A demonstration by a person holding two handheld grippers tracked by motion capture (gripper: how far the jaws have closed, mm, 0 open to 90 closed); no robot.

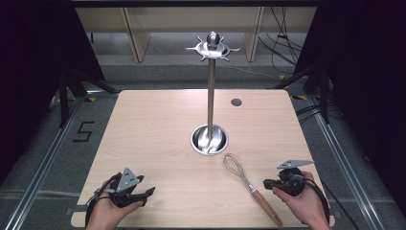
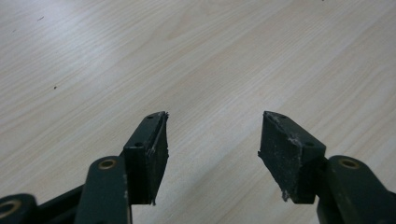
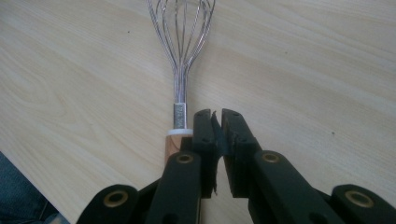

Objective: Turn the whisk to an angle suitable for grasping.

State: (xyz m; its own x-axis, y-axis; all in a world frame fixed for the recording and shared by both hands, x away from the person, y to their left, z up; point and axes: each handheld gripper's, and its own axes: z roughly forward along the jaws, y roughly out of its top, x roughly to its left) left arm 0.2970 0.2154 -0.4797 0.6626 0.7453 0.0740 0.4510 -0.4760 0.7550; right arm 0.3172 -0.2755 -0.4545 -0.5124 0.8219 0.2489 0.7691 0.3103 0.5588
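A wire whisk (image 1: 244, 179) with a wooden handle lies on the table's front right, wires pointing toward the stand. In the right gripper view the whisk (image 3: 183, 56) runs up from just left of my jaws, its handle partly hidden under them. My right gripper (image 1: 266, 183) is shut with nothing between its pads, beside the whisk's handle; seen close, the right gripper (image 3: 218, 114) has its pads together. My left gripper (image 1: 149, 191) rests at the front left, and the left gripper (image 2: 214, 115) stands open over bare wood.
A tall steel utensil stand (image 1: 210, 72) with hooks at its top rises from a round dish base (image 1: 209, 140) at the middle of the wooden table (image 1: 153, 124). A small dark grommet (image 1: 236, 102) sits at the back right.
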